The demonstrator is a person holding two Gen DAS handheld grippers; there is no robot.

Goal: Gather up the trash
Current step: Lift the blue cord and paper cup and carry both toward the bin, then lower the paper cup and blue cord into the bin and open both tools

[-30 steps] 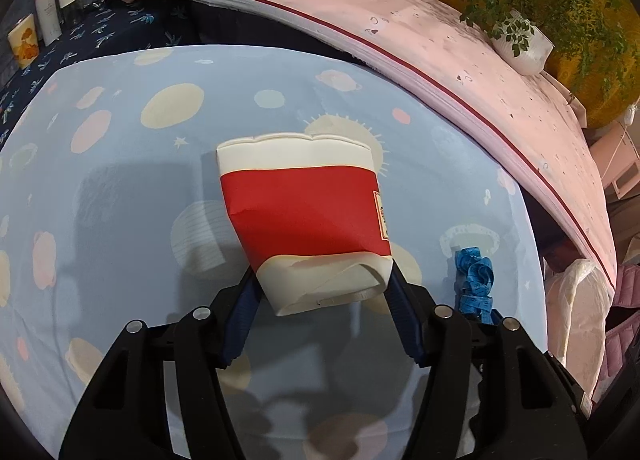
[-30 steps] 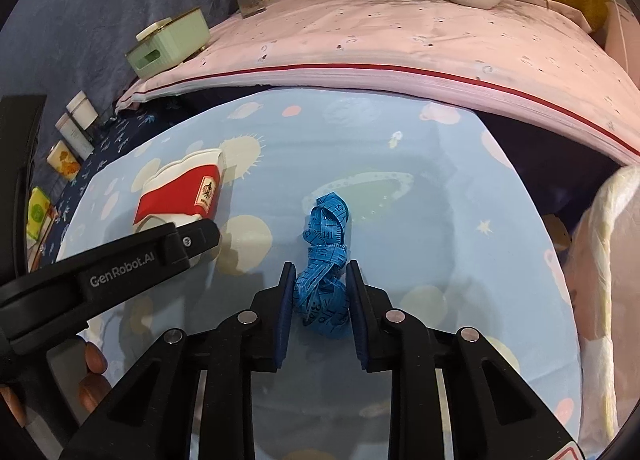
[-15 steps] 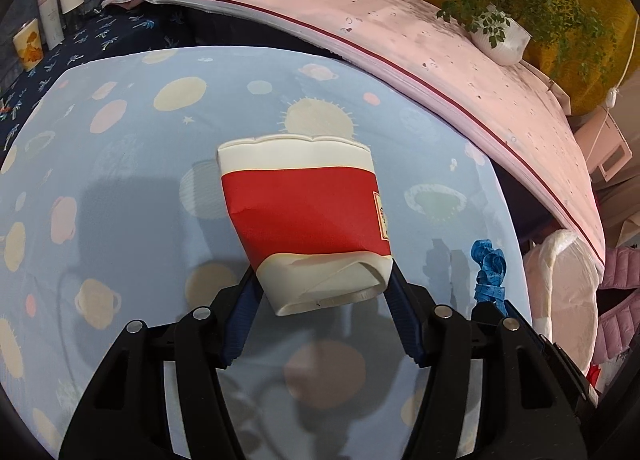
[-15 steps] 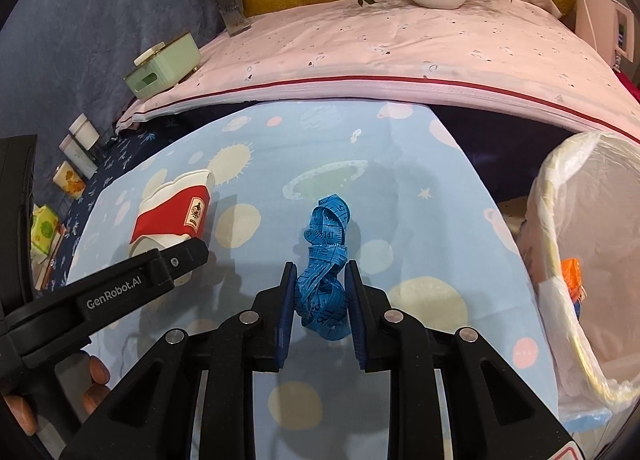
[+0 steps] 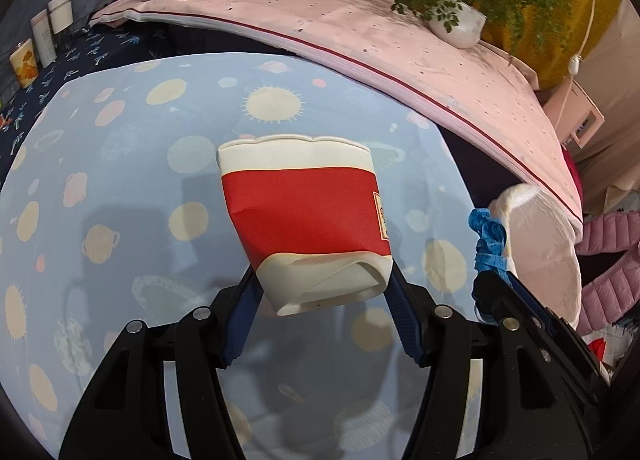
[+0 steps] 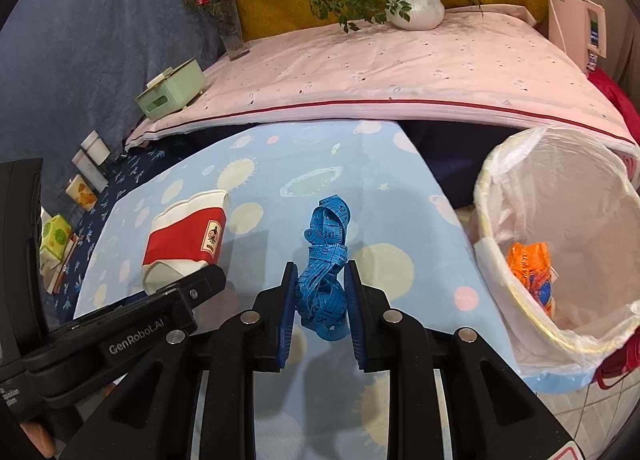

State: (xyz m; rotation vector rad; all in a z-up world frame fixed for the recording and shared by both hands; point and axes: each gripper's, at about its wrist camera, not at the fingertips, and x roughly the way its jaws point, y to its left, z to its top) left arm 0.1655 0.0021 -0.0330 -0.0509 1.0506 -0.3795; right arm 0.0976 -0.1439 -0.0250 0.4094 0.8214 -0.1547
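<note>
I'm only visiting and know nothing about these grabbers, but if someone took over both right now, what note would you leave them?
Left gripper: shut on the crushed red-and-white paper cup, held above the blue tablecloth.
Right gripper: shut on the bundled blue measuring tape.
Lined trash bin: off the table's right edge, an orange wrapper already inside.
Left to do: carry both items over the bin and release them.

Both tongs are matte black plastic frames with forked arms. The left tongs carry ribbed blue pads and round silver screws; white "GenRobot.AI" lettering marks their side. The right tongs match, with blue pads and silver screws. A bare fingertip shows at lower left.
</note>
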